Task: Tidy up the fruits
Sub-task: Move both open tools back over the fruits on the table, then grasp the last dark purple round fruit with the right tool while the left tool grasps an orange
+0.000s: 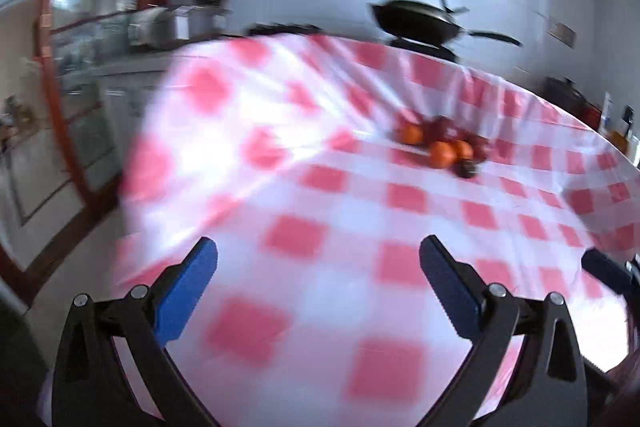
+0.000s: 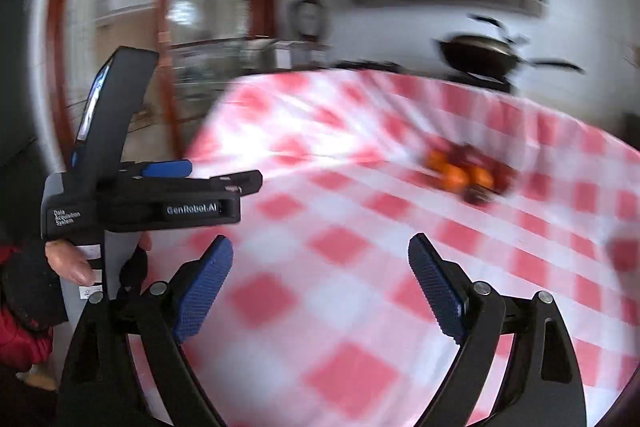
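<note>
A small pile of fruits lies on the red-and-white checked tablecloth, toward the far right: several oranges and dark red fruits. The pile also shows blurred in the right wrist view. My left gripper is open and empty, well short of the pile. My right gripper is open and empty, also short of it. The left gripper's body appears at the left of the right wrist view, held in a hand.
A black wok sits on a stove beyond the table's far edge. A counter with appliances and a wood-framed glass door stand to the left. The table's left edge drops off near the left gripper.
</note>
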`<action>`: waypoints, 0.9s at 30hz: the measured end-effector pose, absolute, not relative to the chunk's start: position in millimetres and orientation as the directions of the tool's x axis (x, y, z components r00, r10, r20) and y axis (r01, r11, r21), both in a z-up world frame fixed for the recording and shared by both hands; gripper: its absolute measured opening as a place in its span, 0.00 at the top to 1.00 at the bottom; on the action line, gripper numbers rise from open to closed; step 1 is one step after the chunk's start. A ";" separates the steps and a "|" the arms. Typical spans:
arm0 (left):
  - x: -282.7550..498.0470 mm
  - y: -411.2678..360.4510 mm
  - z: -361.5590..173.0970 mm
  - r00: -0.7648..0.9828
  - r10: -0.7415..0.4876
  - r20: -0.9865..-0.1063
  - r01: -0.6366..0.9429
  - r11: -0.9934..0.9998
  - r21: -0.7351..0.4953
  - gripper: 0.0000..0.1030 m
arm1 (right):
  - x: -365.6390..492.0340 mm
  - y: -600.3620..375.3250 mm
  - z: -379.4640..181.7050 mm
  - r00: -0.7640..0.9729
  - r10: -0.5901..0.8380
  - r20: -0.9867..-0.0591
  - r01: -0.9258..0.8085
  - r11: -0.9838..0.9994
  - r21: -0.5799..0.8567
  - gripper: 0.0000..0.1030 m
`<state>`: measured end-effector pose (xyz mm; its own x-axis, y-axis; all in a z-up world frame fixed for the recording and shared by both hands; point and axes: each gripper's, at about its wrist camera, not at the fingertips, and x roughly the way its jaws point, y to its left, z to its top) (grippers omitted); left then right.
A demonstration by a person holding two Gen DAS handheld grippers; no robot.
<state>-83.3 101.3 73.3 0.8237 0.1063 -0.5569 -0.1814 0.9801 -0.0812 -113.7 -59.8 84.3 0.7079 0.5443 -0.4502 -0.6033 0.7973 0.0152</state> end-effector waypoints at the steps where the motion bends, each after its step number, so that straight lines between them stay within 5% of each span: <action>1: -57.9 84.3 70.6 0.820 0.087 -0.566 -0.163 0.983 -0.085 0.02 | -98.5 -64.2 81.2 0.714 0.527 -0.461 -0.582 0.812 0.026 0.16; 6: 17.9 42.3 63.2 0.827 0.104 -0.553 -0.206 0.971 -0.125 0.02 | -41.5 -121.0 72.2 0.745 0.404 -0.532 -0.438 0.896 0.067 0.15; 13: 96.6 20.5 55.3 0.828 0.002 -0.560 -0.187 0.944 -0.273 0.02 | -9.6 -194.1 57.2 0.766 0.389 -0.512 -0.296 0.920 0.256 0.15; 20: 113.6 29.9 32.5 0.806 -0.122 -0.579 -0.114 0.928 -0.354 0.02 | -0.9 -207.7 41.2 0.768 0.342 -0.542 -0.215 0.934 0.285 0.16; 27: 113.6 58.4 22.9 0.796 -0.106 -0.596 -0.166 0.908 -0.384 0.02 | 11.7 -201.8 32.9 0.741 0.343 -0.577 -0.195 0.932 0.304 0.16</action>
<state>113.6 58.4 22.9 0.7961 -0.1059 -0.5959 -0.1662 0.9085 -0.3835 11.7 -201.8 32.9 0.7412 0.3435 -0.5768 -0.1952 0.9324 0.3043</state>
